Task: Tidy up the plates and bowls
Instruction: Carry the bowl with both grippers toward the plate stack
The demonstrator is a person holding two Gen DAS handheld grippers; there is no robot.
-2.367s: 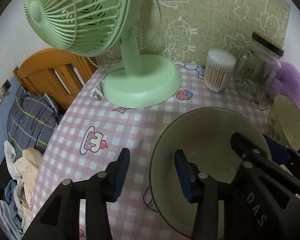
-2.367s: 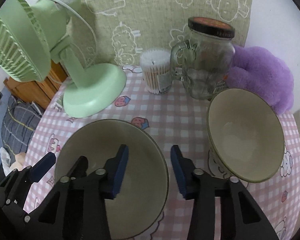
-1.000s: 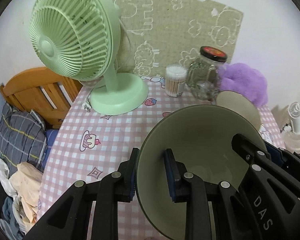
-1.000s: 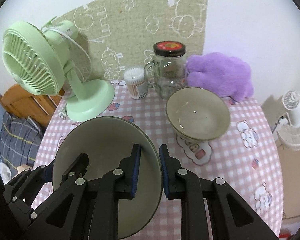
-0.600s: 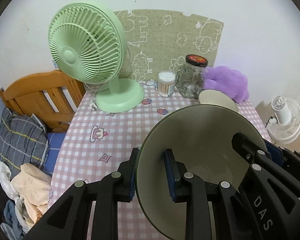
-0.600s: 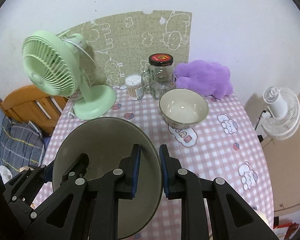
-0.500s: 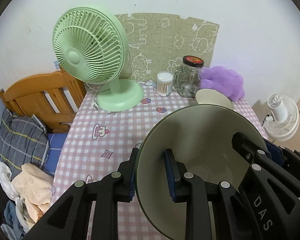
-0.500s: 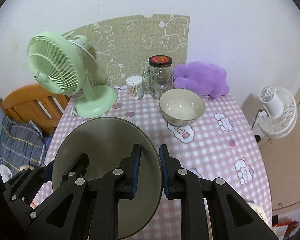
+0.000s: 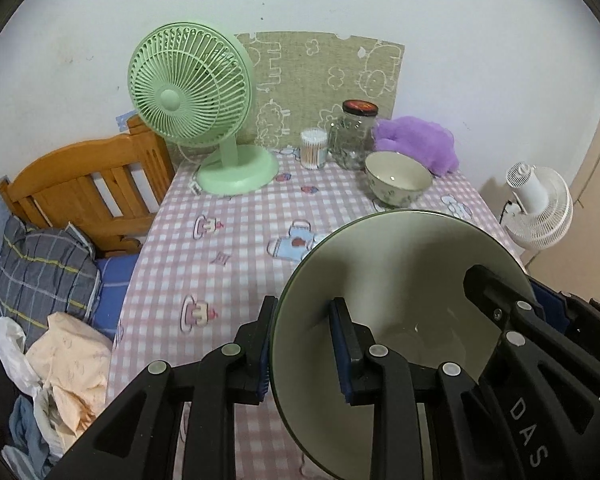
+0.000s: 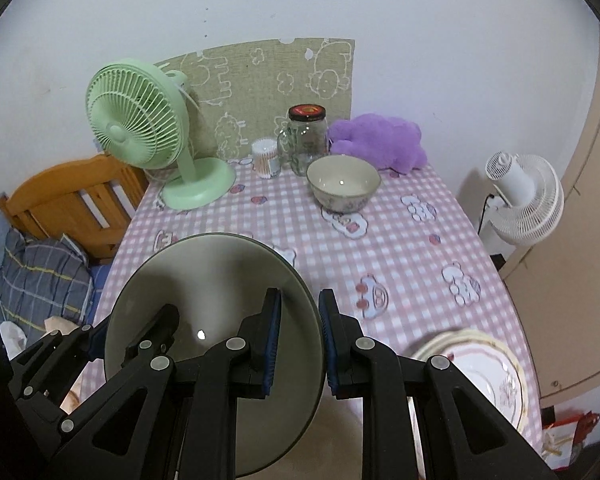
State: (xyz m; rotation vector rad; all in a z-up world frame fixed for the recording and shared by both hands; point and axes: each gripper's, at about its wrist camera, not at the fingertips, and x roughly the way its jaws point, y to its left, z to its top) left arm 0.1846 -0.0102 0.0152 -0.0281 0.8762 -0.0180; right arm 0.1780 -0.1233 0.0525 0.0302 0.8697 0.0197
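A large grey-green bowl (image 9: 400, 280) is held up off the table by both grippers. My left gripper (image 9: 304, 348) is shut on its left rim. My right gripper (image 10: 298, 340) is shut on its right rim; the bowl (image 10: 204, 292) fills the lower left of the right wrist view. A smaller patterned bowl (image 10: 343, 182) stands on the table near the back, also in the left wrist view (image 9: 398, 182). A stack of white plates with gold rims (image 10: 488, 376) lies at the table's near right corner.
The table has a pink checked cloth (image 10: 380, 248). At the back stand a green fan (image 10: 140, 128), a cotton swab tub (image 10: 265, 158), a glass jar (image 10: 306, 138) and a purple plush (image 10: 380, 142). A wooden bed frame (image 9: 88, 184) is left, a white fan (image 10: 520, 196) right.
Both grippers closed on the bowl's rim, lifted it off the table and drew it back toward the near edge. The plate stack has come into view.
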